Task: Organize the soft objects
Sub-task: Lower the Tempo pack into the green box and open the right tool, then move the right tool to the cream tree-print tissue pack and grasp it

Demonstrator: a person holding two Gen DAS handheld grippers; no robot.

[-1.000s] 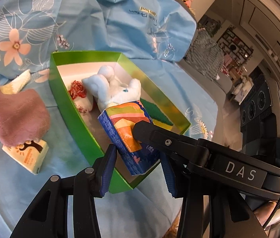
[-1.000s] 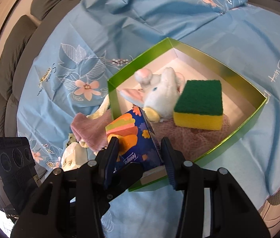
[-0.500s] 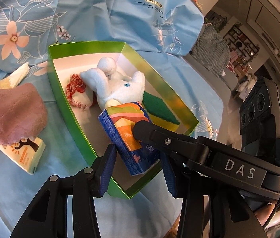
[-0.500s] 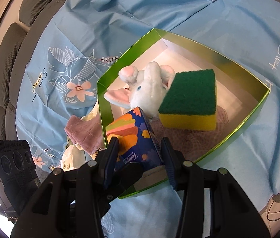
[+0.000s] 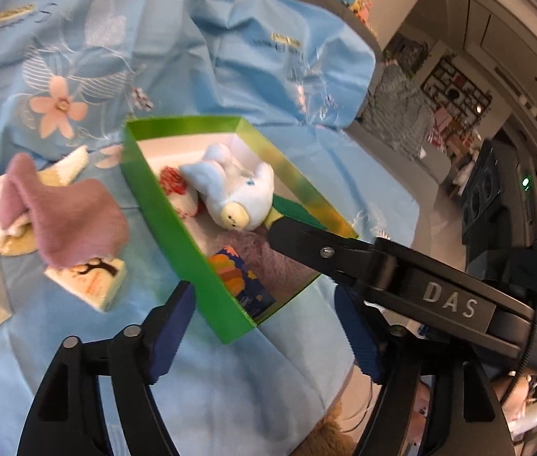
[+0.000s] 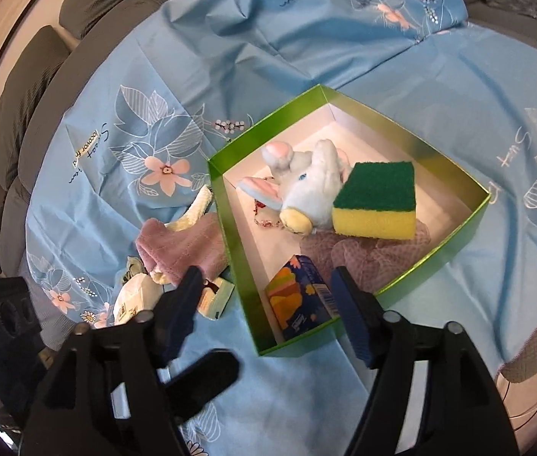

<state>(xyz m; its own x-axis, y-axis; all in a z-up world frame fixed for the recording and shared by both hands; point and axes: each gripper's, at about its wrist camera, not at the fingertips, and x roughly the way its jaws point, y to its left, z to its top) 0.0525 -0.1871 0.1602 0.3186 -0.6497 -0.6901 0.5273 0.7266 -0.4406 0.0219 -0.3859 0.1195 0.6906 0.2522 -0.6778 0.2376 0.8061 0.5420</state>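
Both claws, my left gripper and right gripper, had just been opening, empty, above the tissue pack lying in the green box's near corner, pink cloth leftward, nearer my left.

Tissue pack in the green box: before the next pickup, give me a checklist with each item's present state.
1. Colourful blue tissue pack down inside the green cardboard box, near corner: ok.
2. Left gripper free of the pack; its jaws have just been opening, nothing between them: ok.
3. Right gripper free of the pack; jaws have just been opening, nothing pressed by its fingers: ok.
4. Green-and-yellow sponge and light blue plush toy in the box: ok.
5. Pink folded cloth boxed: not ok, it lies outside on the blue floral sheet.
6. White tissue packet with tree print boxed: not ok, outside, partly under the cloth.
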